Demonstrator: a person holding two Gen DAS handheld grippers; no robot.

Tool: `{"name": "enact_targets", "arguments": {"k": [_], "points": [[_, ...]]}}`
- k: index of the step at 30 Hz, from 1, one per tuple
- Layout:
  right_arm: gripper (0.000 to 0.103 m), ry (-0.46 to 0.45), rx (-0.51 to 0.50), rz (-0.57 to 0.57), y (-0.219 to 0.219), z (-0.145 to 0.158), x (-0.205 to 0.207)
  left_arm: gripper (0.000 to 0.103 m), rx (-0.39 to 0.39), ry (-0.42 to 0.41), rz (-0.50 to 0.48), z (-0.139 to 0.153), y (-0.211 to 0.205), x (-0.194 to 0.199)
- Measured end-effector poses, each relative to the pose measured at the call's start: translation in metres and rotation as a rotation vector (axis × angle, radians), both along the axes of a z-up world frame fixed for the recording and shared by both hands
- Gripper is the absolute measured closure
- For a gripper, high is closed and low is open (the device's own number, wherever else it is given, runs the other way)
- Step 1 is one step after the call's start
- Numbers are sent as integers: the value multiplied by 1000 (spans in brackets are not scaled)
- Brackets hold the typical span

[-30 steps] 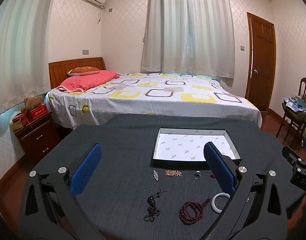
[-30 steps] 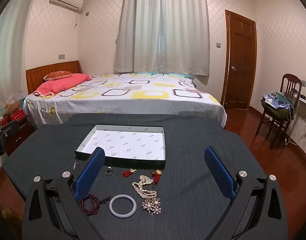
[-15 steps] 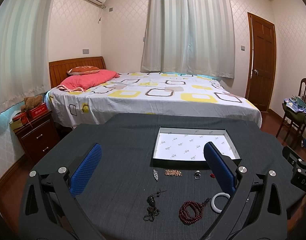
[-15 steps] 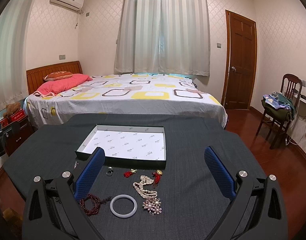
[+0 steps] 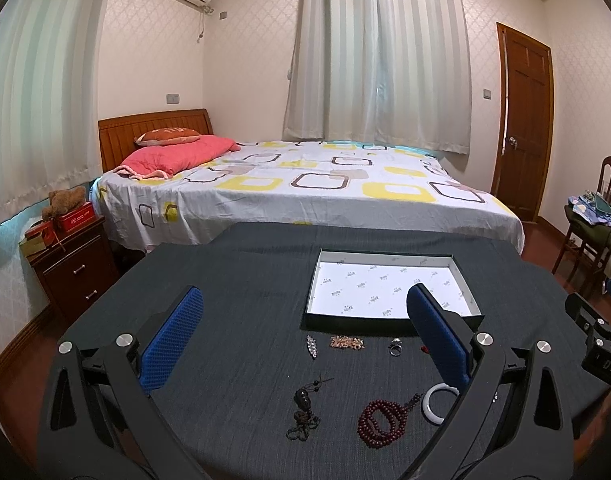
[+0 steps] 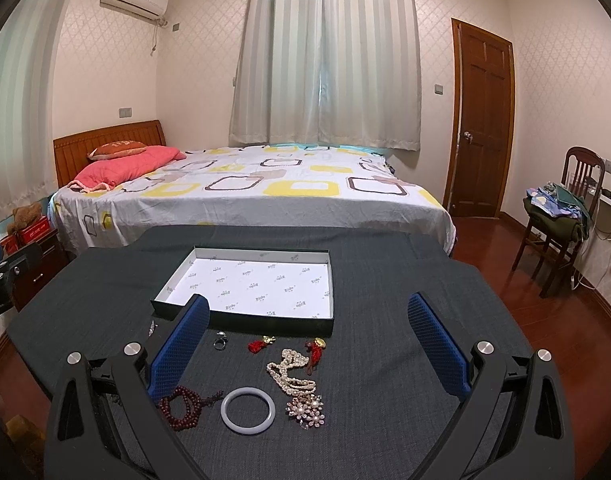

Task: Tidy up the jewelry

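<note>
So nothing's been picked up yet — both grippers hover above the table point(image 6: 385, 264) with jaws spread wide and nothing between them. The left gripper point(image 5: 305, 332) sits over the left half of the spread, the right gripper point(image 6: 309, 340) over the right half, which looks like a sensible split: each one can take what's closest.

The box point(image 6: 329, 280) sits open and bare at the far side, white lining up, right behind the jewelry. My guess is that's where everything goes, and it's placed so each piece only needs a short hop forward over the low wall.

Jewelry's all loose on the dark cloth, in front of the box:
- ring point(image 6: 220, 340) and two red charms point(image 6: 261, 344) just in front of the box wall
- pearls point(image 6: 291, 368) with a flower brooch point(image 6: 307, 410) at the near end, touching or tangled, can't tell which
- bangle point(image 6: 248, 410) next to the red beads point(image 6: 183, 408)
- over on the left: a dark knotted cord point(image 5: 303, 412), a small silver leaf pin point(image 5: 312, 346) and a pinkish clip point(image 5: 346, 342)

What gets in the way — the pearls lie against one red charm, so lifting one may drag the other. The beads and bangle are close too. The flat little pieces will be fiddly to pinch off cloth. Bed, nightstand and chair are well clear.
</note>
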State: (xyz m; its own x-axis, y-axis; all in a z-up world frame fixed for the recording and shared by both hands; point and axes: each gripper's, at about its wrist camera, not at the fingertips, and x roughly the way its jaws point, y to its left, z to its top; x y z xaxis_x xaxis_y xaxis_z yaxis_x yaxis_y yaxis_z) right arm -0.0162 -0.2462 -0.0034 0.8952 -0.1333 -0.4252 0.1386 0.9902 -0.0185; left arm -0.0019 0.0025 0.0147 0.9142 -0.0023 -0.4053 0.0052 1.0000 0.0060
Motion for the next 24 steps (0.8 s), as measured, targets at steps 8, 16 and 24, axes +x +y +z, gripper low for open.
{"name": "enact_targets", "arguments": {"k": [8, 16, 24], "points": [[6, 0, 1, -2, 0, -2, 0, 4, -3, 1, 3, -6, -1, -1], [6, 1, 2, -2, 0, -1, 0, 4, -2, 2, 4, -7, -1, -1], [6, 1, 2, -1, 1, -2, 0, 4, -2, 6, 3, -9, -2, 0]]}}
